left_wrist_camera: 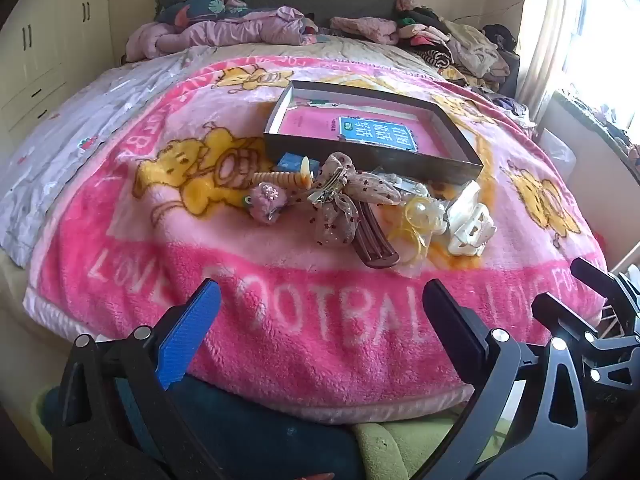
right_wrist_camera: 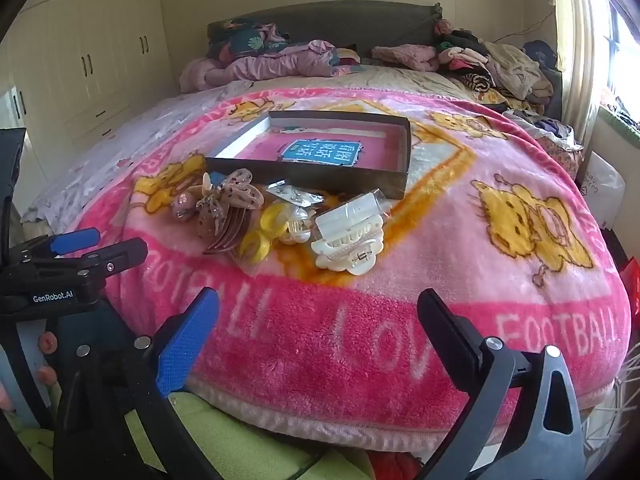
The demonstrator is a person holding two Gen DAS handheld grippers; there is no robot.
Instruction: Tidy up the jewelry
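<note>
A heap of hair accessories lies on the pink blanket in front of a shallow dark box with a pink bottom. In the heap are a sheer spotted bow clip, a brown comb, yellow bands, a white claw clip and a pink pompom. The right wrist view shows the box, the bow clip, the yellow bands and the white claw clip. My left gripper and right gripper both hover open near the bed's front edge, short of the heap, holding nothing.
Crumpled quilts and a pile of clothes fill the far end of the bed. Cream wardrobes stand on the left, a bright window on the right. A green cloth lies below the bed edge.
</note>
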